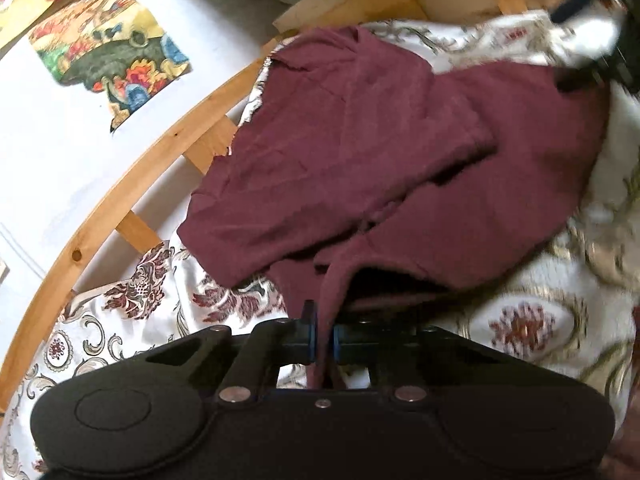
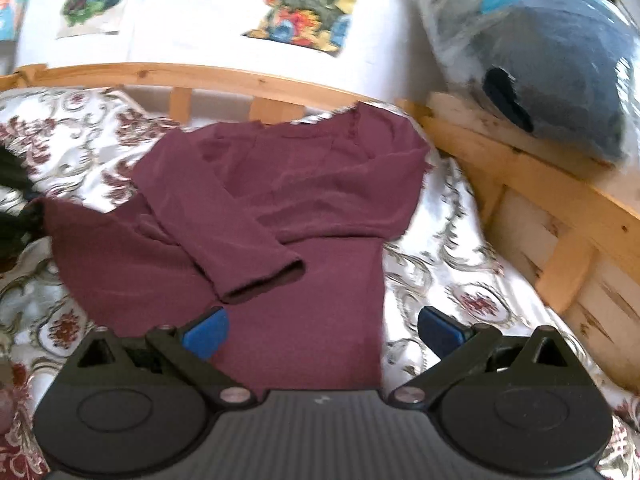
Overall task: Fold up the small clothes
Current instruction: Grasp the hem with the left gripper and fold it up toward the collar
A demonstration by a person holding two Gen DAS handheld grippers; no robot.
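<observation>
A maroon long-sleeved top point(image 2: 280, 184) lies spread on a white floral bedspread point(image 2: 452, 264). One sleeve point(image 2: 248, 256) is folded across its body, cuff toward me. My left gripper point(image 1: 325, 340) is shut on a bunched edge of the maroon top point(image 1: 380, 152), with fabric pinched between its blue pads. From the right wrist view, that gripper shows as a dark shape point(image 2: 18, 208) at the top's left corner. My right gripper point(image 2: 323, 332) stands open just above the top's lower body, its blue pads point(image 2: 206, 332) wide apart and touching nothing.
A curved wooden bed rail point(image 2: 240, 80) borders the bedspread at the back and right. Behind it is a white wall with colourful pictures point(image 2: 304, 4). A plastic-wrapped blue-grey bundle point(image 2: 560, 64) rests on the rail at the right.
</observation>
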